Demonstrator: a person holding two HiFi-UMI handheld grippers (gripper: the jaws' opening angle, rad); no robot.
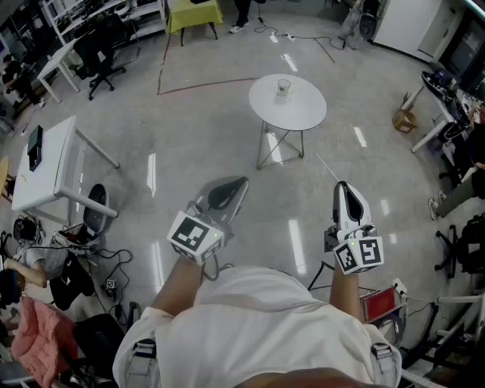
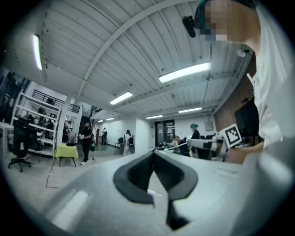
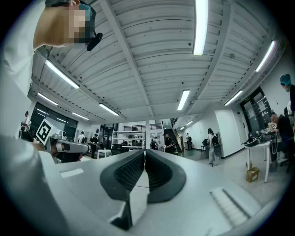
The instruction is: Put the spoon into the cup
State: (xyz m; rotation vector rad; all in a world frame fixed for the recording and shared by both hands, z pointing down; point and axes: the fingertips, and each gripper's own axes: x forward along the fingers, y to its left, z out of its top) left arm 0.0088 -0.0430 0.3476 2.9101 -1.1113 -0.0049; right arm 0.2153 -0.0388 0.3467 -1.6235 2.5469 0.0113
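A small clear cup (image 1: 283, 87) stands near the far side of a round white table (image 1: 297, 114), a few steps ahead of me on the grey floor. I cannot make out a spoon in any view. My left gripper (image 1: 241, 182) is held low in front of my body, jaws closed together and empty. My right gripper (image 1: 342, 186) hangs beside it, also shut with nothing between the pads. Both gripper views look across the room and up at the ceiling; the left gripper (image 2: 153, 154) and right gripper (image 3: 144, 154) each show jaws meeting at the tip.
A white desk (image 1: 45, 163) stands at the left with cables and bags below it. A yellow table (image 1: 193, 14) and office chairs (image 1: 98, 53) sit at the back, a cardboard box (image 1: 404, 120) at the right. Several people stand far off.
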